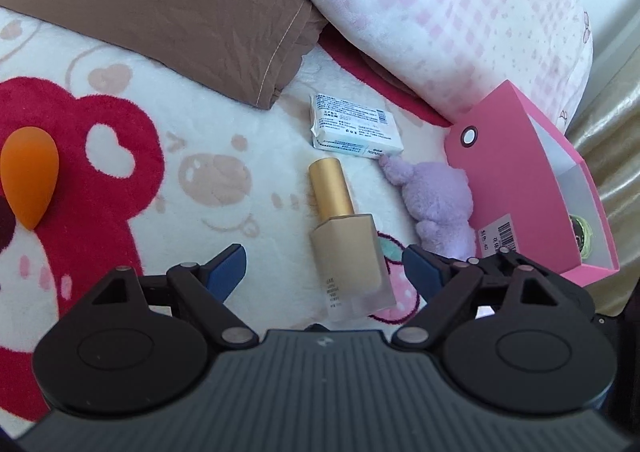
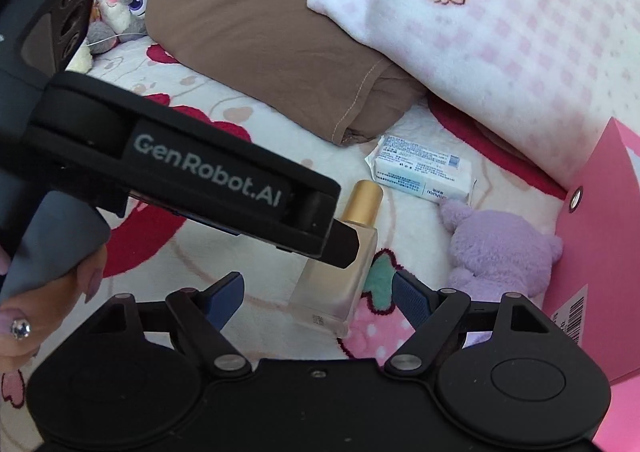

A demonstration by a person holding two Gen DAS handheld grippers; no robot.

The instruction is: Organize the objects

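A gold-capped foundation bottle (image 1: 344, 240) lies on the patterned blanket, straight ahead of my open left gripper (image 1: 324, 272), its base between the fingertips. In the right wrist view the bottle (image 2: 340, 264) lies ahead of my open, empty right gripper (image 2: 316, 298), and the left gripper's body (image 2: 192, 180) reaches over it from the left. A white and blue packet (image 1: 354, 128) lies beyond the bottle. A purple plush toy (image 1: 436, 204) lies against the open pink box (image 1: 520, 180). An orange sponge (image 1: 30, 176) lies far left.
A brown pillow (image 1: 180, 8) and a pink checked pillow (image 1: 440, 4) lie at the back. A grey rabbit plush (image 2: 124, 4) sits at the far left. The pink box also shows at the right edge (image 2: 600, 232), with something green inside it (image 1: 580, 236).
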